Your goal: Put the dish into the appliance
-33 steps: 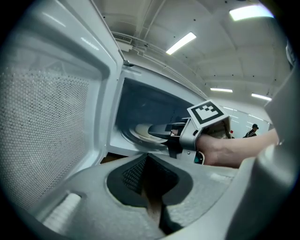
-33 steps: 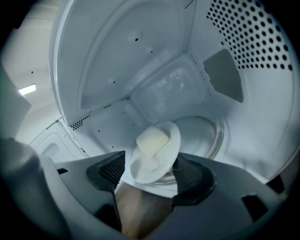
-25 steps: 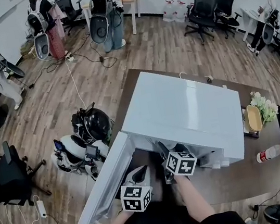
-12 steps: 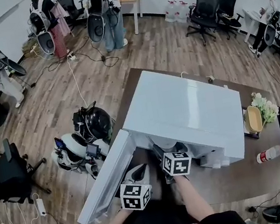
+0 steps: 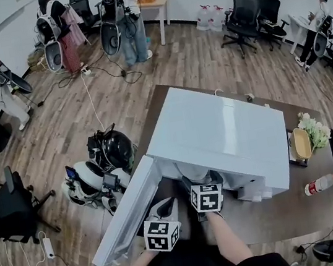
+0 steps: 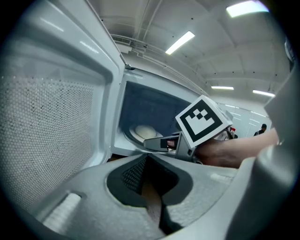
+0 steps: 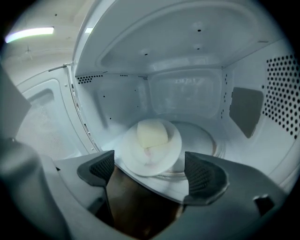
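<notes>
— What's at the right end of the table [image 5: 273,211]?
— A bottle [image 5: 320,184] on its side, white flowers [image 5: 316,125], a yellow tray [image 5: 301,142].
— And left of the table?
— A black helmet [image 5: 114,149], white gear [image 5: 85,176], on the floor.

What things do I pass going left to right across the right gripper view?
open door → dish with pale food → dark patch on the wall → holes in the side wall
</notes>
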`<state>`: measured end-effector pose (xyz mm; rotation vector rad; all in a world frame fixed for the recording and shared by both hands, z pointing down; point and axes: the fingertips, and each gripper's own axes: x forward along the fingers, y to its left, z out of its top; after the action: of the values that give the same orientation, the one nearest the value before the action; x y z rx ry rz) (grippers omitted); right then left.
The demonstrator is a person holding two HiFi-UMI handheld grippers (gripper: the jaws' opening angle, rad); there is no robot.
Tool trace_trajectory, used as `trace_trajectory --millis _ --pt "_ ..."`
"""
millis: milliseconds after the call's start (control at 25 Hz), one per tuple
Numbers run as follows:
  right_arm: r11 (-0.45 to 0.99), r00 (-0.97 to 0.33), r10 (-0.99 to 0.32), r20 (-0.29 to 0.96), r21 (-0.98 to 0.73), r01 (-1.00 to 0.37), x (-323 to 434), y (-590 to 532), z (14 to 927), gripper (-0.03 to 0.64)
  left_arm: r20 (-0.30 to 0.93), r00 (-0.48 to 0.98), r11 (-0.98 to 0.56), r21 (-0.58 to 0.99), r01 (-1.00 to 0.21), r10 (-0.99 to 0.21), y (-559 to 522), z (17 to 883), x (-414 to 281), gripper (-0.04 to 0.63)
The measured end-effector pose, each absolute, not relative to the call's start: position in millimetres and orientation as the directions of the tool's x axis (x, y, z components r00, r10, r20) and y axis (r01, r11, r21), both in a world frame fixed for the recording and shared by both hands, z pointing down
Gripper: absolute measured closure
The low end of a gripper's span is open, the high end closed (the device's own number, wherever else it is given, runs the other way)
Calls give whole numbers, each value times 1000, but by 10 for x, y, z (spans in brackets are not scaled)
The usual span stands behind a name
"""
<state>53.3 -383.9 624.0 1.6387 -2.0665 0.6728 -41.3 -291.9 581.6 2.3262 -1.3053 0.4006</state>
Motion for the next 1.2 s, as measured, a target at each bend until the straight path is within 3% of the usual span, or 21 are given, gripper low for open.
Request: trace_trajectory --millis 200,560,1200 --pt "210 -283 -769 573 -193 -959 504 -3790 6189 156 440 513 -458 233 -858 -737 -2900 5783 -396 594" --pt "309 -354 -824 443 -173 -935 502 -3484 5744 160 408 516 -459 236 -857 -753 -2784 5684 -335 594" --pt "291 -361 -855 372 -232 -928 848 -2396 5354 180 302 489 -412 286 -865 -818 -2385 5320 -260 594"
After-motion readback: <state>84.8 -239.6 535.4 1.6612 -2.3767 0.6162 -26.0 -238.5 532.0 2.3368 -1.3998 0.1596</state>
